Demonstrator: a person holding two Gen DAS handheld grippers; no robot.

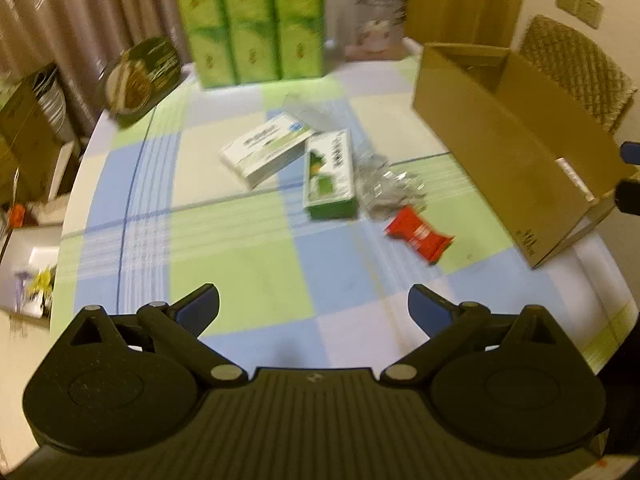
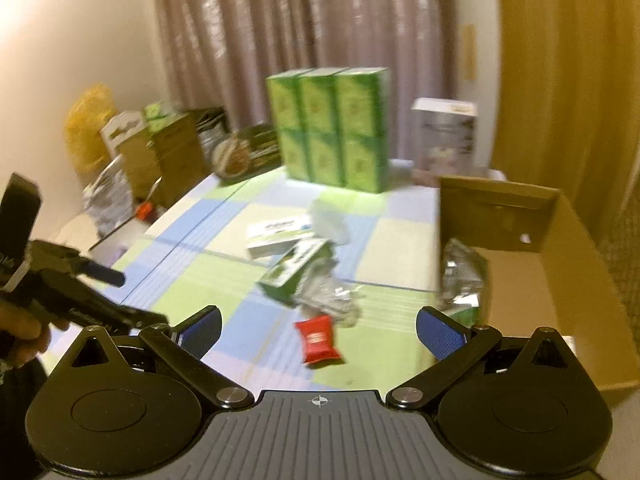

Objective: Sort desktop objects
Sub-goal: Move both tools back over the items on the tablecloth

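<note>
On the checked tablecloth lie a white-green box (image 1: 266,148) (image 2: 280,234), a green box (image 1: 330,174) (image 2: 294,270), crumpled clear wrap (image 1: 386,190) (image 2: 330,298) and a red packet (image 1: 418,236) (image 2: 318,340). An open cardboard box (image 1: 508,152) (image 2: 532,280) stands at the right; it holds a silver-green bag (image 2: 462,276). My left gripper (image 1: 314,306) is open and empty above the near table edge. My right gripper (image 2: 318,330) is open and empty, just short of the red packet. The left gripper also shows in the right wrist view (image 2: 108,276).
A stack of green tissue packs (image 1: 250,20) (image 2: 332,128) and a white carton (image 1: 374,18) (image 2: 446,136) stand at the table's far side. A dark food package (image 1: 140,76) (image 2: 246,152) leans at the far left. Boxes and clutter sit beyond the left edge. A wicker chair (image 1: 580,68) stands behind the cardboard box.
</note>
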